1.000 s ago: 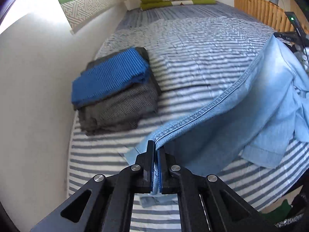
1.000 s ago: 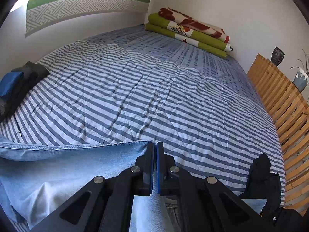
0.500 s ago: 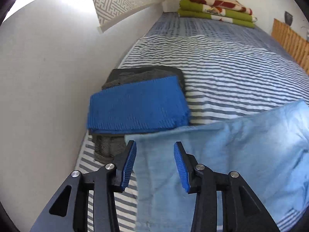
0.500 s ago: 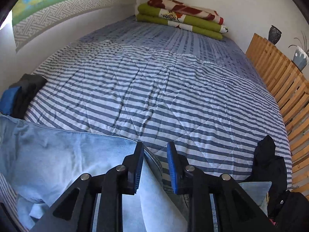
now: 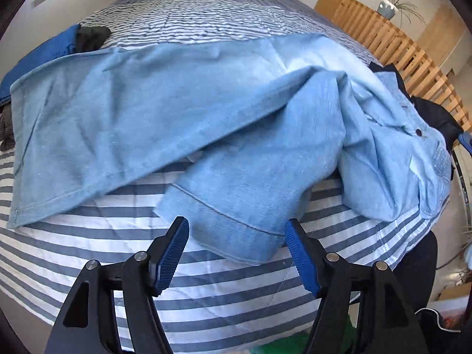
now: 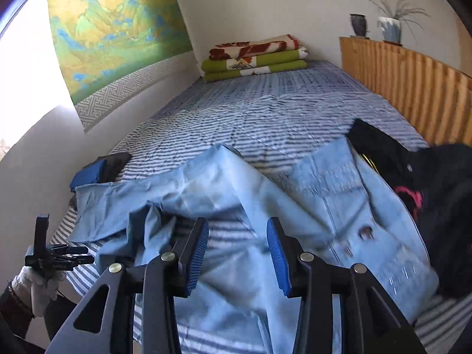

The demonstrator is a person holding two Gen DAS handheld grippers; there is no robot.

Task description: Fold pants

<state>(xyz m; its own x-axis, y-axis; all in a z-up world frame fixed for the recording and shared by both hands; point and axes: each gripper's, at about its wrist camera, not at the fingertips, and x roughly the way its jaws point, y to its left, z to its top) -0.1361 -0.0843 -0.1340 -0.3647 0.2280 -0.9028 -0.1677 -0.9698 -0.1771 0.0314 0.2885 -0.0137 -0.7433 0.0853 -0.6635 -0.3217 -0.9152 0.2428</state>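
A bed with a blue-and-white striped quilt (image 6: pixel 280 112) fills my view. Folded green and red-patterned blankets (image 6: pixel 255 57) are stacked at its far end against the wall. A landscape scroll painting (image 6: pixel 115 38) hangs on the left wall. A wooden slatted rail (image 6: pixel 407 88) carries a dark vase (image 6: pixel 357 25) and a potted plant (image 6: pixel 391 28). Folded blue and grey clothes (image 5: pixel 56 45) lie near the left wall; black garments (image 6: pixel 442 194) are heaped on the right.
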